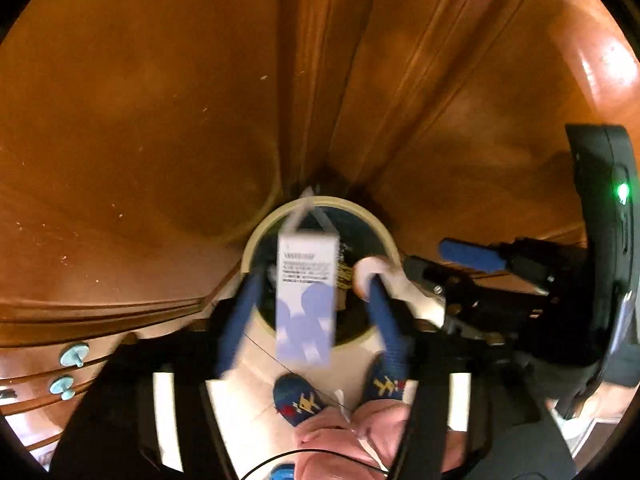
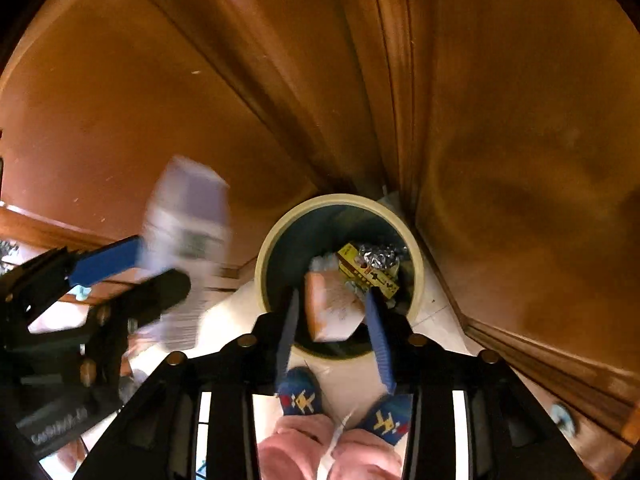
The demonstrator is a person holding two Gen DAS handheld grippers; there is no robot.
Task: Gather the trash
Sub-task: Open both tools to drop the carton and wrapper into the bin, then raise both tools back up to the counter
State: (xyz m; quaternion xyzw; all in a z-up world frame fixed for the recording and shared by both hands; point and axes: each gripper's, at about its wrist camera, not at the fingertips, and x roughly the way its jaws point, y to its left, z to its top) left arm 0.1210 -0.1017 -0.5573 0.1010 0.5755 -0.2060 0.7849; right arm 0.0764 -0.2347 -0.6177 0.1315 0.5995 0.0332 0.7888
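Observation:
A round bin with a cream rim (image 1: 340,201) (image 2: 340,200) stands on the floor in a corner of wooden cabinets. My left gripper (image 1: 316,278) (image 2: 164,262) points down over it, open. A white and purple carton (image 1: 306,300) (image 2: 188,224), blurred, hangs loose between its blue fingers with gaps on both sides. My right gripper (image 2: 333,293) (image 1: 424,258) is beside it over the bin, jaws narrow. An orange and white packet (image 2: 332,312) (image 1: 376,276) lies between them, and a thin gap shows on its left side. A yellow box (image 2: 360,268) and crumpled foil (image 2: 380,256) lie inside the bin.
Wooden cabinet doors (image 1: 160,120) (image 2: 520,160) wall in the bin behind and on both sides. Drawers with pale blue knobs (image 1: 74,354) are at the lower left. The person's feet in blue patterned socks (image 1: 298,398) (image 2: 300,396) stand on pale floor tiles just before the bin.

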